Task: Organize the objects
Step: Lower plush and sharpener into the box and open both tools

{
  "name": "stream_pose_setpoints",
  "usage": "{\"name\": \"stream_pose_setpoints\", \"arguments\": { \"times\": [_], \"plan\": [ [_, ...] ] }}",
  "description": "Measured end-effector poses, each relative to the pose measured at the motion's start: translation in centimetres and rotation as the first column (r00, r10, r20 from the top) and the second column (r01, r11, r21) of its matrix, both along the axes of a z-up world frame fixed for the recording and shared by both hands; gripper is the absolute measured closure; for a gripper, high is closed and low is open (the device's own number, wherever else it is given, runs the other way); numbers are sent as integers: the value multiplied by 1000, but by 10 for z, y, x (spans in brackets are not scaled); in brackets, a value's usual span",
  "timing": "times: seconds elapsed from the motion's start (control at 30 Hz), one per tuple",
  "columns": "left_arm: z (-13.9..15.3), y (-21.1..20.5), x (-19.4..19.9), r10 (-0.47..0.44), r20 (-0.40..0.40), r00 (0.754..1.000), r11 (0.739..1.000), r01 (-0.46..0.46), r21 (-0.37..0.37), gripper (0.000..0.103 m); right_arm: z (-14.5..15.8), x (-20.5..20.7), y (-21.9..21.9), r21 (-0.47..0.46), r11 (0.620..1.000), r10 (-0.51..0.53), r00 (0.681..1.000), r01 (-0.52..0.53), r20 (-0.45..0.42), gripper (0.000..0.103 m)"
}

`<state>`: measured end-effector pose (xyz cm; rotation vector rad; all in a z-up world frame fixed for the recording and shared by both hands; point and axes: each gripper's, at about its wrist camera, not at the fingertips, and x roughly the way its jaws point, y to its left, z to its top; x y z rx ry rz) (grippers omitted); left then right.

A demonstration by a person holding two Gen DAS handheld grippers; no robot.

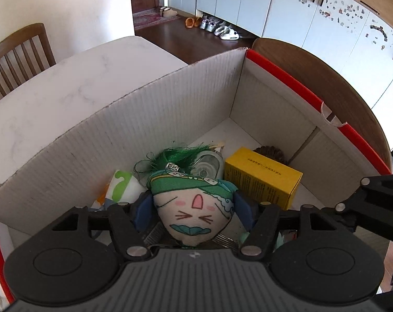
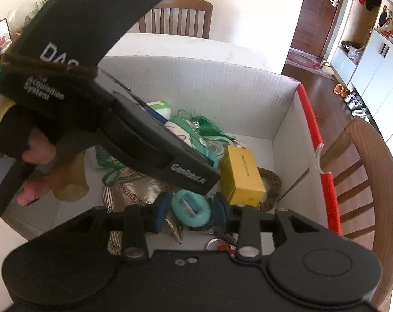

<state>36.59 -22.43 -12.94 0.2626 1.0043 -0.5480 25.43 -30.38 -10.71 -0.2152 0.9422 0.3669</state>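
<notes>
- While the left gripper (image 1: 193,214) hangs over the cardboard box (image 1: 144,109), its blue pads sit on either flank of a stuffed doll (image 1: 193,208) with a drawn cat face, gripping it; the doll's long axis runs away from the camera, green-tasselled end pointing into the box.
- Right gripper (image 2: 191,212) now: jaws narrow, blue pads closed on a teal oval piece (image 2: 191,210), its slot facing up at the camera and its long side lying across the jaws.
- Beyond both, a yellow box (image 1: 261,176) lies flat on the box floor, long side running away towards the far wall.
- Only the right wrist view shows the left tool from outside, a gloved hand (image 2: 27,140) on its handle, plus foil packets (image 2: 134,195) beneath.
- Only the left wrist view shows the doll's face.
</notes>
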Motion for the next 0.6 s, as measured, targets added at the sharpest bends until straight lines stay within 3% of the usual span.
{"name": "stream_pose_setpoints", "arguments": {
  "times": [0.23,0.6],
  "plan": [
    [11,5,-13,8,29,1000,1000,-7,-28,28,9,-9,-9,16,1000,-13,1000,13,20,59],
    [48,27,-34,27,115,993,996,-17,-90,27,29,-24,-22,69,996,-55,998,51,44,51]
  ]
}}
